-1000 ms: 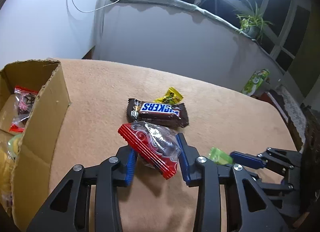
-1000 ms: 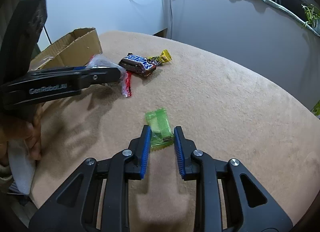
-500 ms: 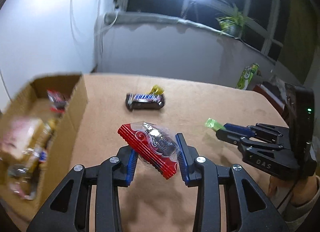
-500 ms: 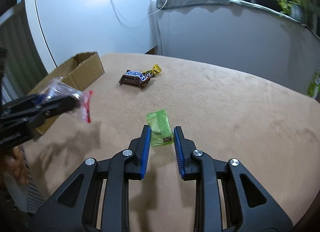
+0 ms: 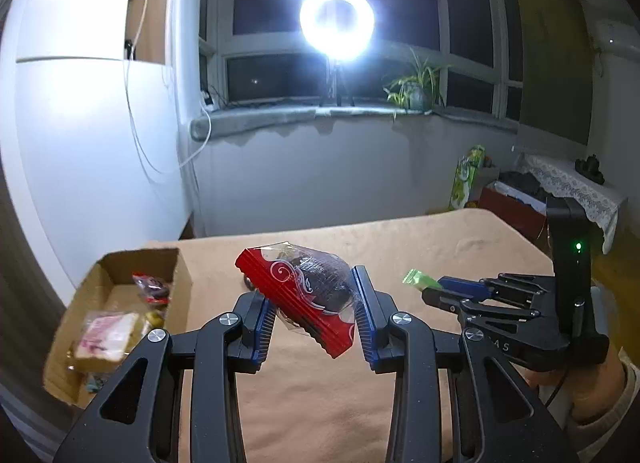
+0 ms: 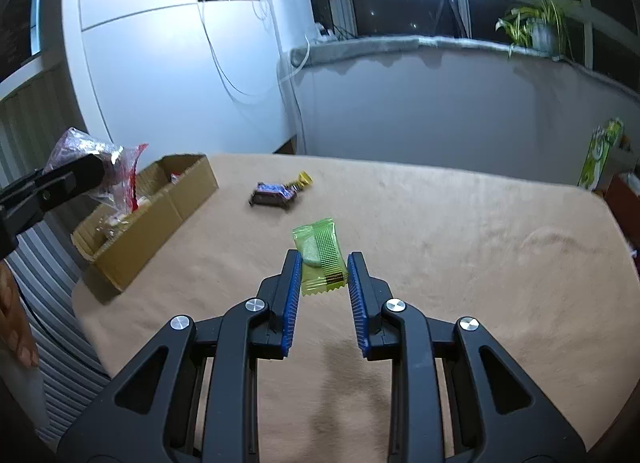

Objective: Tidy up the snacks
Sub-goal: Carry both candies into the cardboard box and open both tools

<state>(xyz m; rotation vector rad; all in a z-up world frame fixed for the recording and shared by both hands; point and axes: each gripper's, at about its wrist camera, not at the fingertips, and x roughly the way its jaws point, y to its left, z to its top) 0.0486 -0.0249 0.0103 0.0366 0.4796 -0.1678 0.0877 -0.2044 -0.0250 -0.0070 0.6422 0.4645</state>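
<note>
Two hand-held grippers are raised above a table covered in a tan cloth (image 6: 460,247). The left gripper (image 5: 314,305) is clenched on a snack packet (image 5: 308,295), clear plastic with red crimped ends and a dark sweet inside, held tilted in the air between the blue finger pads. The right gripper (image 6: 323,283) is clamped on a small green wrapper (image 6: 320,255) with a pale round sweet showing through it; the wrapper sticks out forward past the fingertips, off the cloth.

An open cardboard box (image 6: 152,215) sits at the left edge of the table. Inside the box lie several wrapped snacks, among them a pink and white packet (image 5: 106,337) near the front and a red and clear packet (image 5: 154,289) against the far wall. In the right wrist view, the left gripper and its packet hang to the left of the box, near its far end. A dark chocolate bar (image 6: 274,194) lies on the cloth to the right of the box, with a yellow sweet (image 6: 302,180) touching its far end. A bright ring lamp (image 5: 337,24) shines from the windowsill beyond the box, and a potted plant (image 5: 416,87) stands to the lamp's right.
</note>
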